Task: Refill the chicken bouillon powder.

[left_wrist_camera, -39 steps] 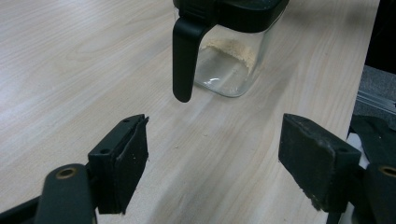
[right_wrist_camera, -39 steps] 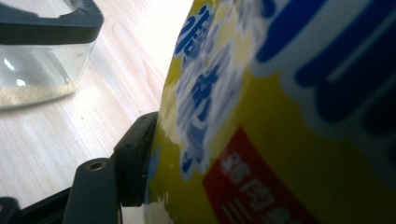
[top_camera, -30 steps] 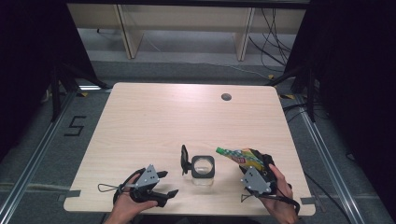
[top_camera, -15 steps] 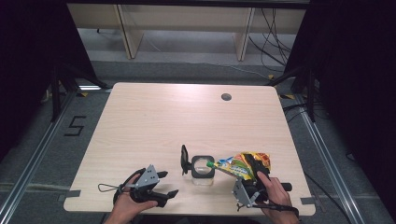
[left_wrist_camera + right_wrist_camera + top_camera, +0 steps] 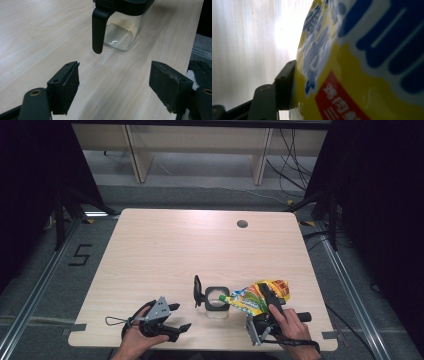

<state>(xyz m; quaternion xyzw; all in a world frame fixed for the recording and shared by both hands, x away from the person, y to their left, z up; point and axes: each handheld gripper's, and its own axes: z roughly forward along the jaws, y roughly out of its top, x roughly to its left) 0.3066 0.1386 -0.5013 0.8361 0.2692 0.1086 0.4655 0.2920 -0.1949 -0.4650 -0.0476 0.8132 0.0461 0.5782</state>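
A clear glass jar (image 5: 217, 302) with a black rim stands near the table's front edge; its black lid flap (image 5: 197, 290) is swung up at its left. In the left gripper view the jar (image 5: 123, 32) holds a little pale powder, and the flap (image 5: 97, 30) hangs in front of it. My right gripper (image 5: 266, 296) is shut on a yellow printed snack bag (image 5: 251, 298), which lies tilted with its green-tipped end over the jar's mouth. The bag (image 5: 367, 62) presses against one black finger (image 5: 285, 83). My left gripper (image 5: 180, 317) rests open left of the jar, its jaws (image 5: 115, 85) apart with nothing between.
The light wooden table (image 5: 165, 250) has a round cable hole (image 5: 242, 224) at the back right. Dark curtains flank the table, and cables run on the floor behind it.
My right hand has rolled and brought the bag down and left, so its end now reaches over the jar. The left gripper has stayed put.
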